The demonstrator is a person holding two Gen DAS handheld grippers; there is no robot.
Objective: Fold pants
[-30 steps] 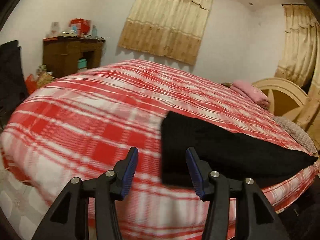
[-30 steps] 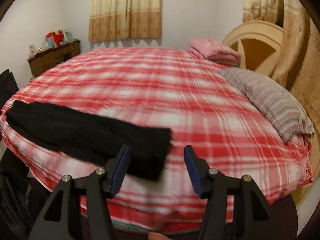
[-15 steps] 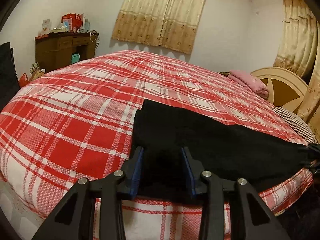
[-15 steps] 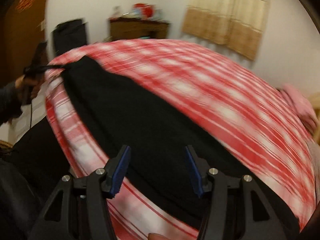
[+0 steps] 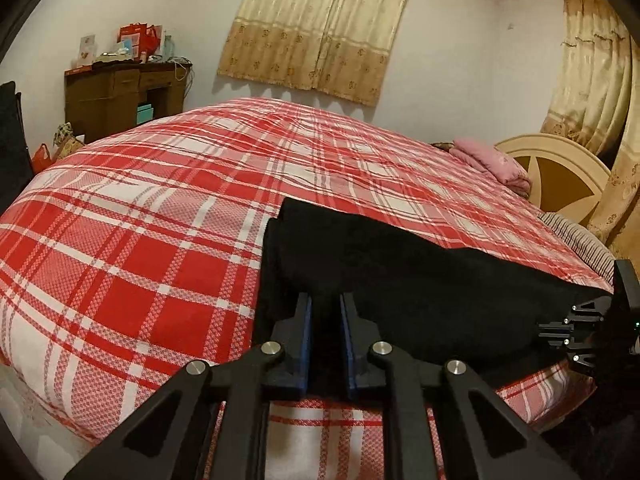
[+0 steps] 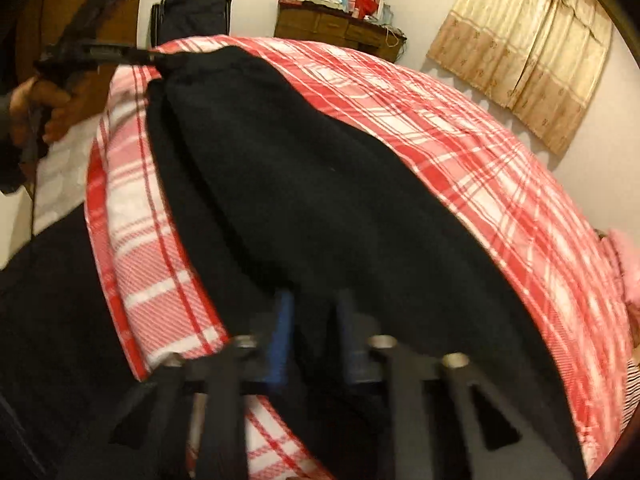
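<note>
While both ends of the pants (image 5: 384,280) look pinned, this could still go sideways. Far left of the room there's a wooden dresser (image 5: 120,96), then the bed (image 5: 132,240) with its red plaid cover, and the black pants lie stretched along the near edge of that bed. The left tool (image 5: 325,312) has its jaws closing on one end of the pants, with black cloth bunched between the blue pads. Moving right along the dark strip, the right tool (image 5: 576,328) sits at the other end; in its own blurry view the right tool (image 6: 310,320) is squeezed shut with dark fabric between the pads. Past that there's a pink pillow (image 5: 496,164) by the headboard. My worry: either pinch might only have the top layer, so lifting would let the bottom layer sag and the fold come out crooked. The cloth is also right at the mattress edge, so a weak grip could let it slide off toward the floor. Uneven lifting would twist the whole thing.
</note>
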